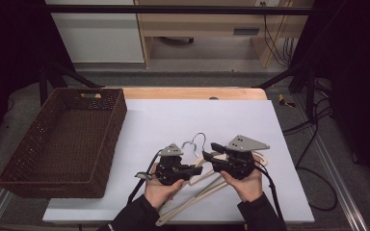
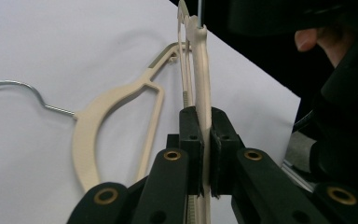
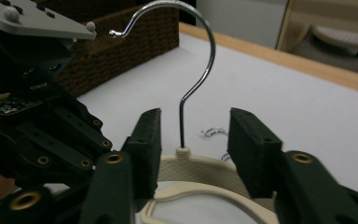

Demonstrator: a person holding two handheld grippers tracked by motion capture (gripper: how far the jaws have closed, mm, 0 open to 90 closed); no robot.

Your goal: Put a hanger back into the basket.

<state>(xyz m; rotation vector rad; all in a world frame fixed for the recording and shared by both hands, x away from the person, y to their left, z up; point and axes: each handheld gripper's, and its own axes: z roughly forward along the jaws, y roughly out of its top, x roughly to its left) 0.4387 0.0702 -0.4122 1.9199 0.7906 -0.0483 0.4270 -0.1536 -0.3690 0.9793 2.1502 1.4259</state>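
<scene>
Hangers [image 1: 207, 180], two, cream; one clamped in left claw [image 2: 205, 154].

Two cream hangers [image 1: 207, 185] (perhaps a third beneath), one woven basket [image 1: 62, 139], two tools.

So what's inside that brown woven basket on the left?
Nothing that I can see: the basket shows only its bare woven floor from the high view. Its near wall hides a strip of the floor just behind it. The cream hangers are outside it, on the white sheet.
</scene>
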